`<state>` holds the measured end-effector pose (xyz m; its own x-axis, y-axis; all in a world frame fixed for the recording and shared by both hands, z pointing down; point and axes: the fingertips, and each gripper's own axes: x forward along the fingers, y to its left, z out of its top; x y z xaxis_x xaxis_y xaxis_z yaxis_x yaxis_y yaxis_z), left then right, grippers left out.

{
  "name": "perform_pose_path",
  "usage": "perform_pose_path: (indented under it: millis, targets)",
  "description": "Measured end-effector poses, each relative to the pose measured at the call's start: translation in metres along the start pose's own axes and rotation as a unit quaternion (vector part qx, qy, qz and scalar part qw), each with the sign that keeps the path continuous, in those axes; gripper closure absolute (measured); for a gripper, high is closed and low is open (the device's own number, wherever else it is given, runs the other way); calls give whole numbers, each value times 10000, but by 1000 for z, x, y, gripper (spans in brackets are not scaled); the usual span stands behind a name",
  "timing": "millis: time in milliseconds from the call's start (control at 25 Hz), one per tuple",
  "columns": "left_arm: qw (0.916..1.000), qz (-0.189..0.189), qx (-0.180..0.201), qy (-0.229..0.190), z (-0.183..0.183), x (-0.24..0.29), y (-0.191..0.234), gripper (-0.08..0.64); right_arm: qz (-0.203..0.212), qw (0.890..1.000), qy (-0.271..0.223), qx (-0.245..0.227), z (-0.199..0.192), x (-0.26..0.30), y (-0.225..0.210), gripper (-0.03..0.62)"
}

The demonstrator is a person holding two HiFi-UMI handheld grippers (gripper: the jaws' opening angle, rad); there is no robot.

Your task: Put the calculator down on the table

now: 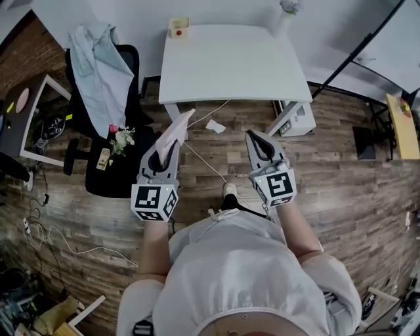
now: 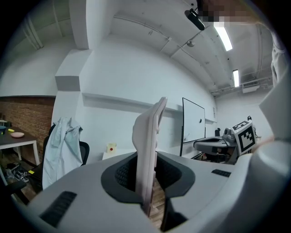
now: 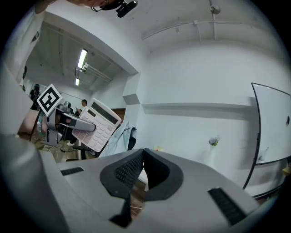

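A pale pinkish-white calculator [image 1: 172,131] stands on edge between the jaws of my left gripper [image 1: 165,149], which is shut on it. In the left gripper view the calculator [image 2: 149,141] rises upright from the left gripper [image 2: 148,159], edge toward the camera. The right gripper view shows its keypad face [image 3: 95,125], tilted. My right gripper [image 1: 257,136] is held level beside the left one, jaws shut and empty; its tips [image 3: 143,152] meet. The white table [image 1: 230,62] stands ahead of both grippers, some way off over the wood floor.
A yellow box with a red button [image 1: 178,26] and a vase [image 1: 289,6] sit at the table's far edge. A black office chair draped with a light coat [image 1: 98,65] stands left of it, a black seat with flowers [image 1: 121,139] nearer. Cables and a paper [image 1: 215,126] lie on the floor.
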<state>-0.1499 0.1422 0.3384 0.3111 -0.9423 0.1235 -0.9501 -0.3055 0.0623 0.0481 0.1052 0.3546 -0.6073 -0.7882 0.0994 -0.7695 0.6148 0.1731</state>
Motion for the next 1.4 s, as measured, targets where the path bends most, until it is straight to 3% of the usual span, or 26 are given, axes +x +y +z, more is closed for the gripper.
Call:
perform_pose_path:
  millis: [400,600,840,1120,1400]
  targets:
    - [9995,74,-202,213,7,160,-16,471,232,9997,-16,76,-17,88,-137,586]
    - [9986,27,-373,367,3,205,-9,471,206,9996,98,188,-29,119,-172,586]
    - [9963,-192,-680,496,-8,271,17,471,-153,9993,97,339,-40,168,-211,586]
    - [9942,-265,-617,843,-25,366,64,471,-232,9981,443,359,-67,254,-257,586]
    - [9827,-446,-985,1507,-70,441,96,471,-206,9942,886,567,-108,322,-278,586]
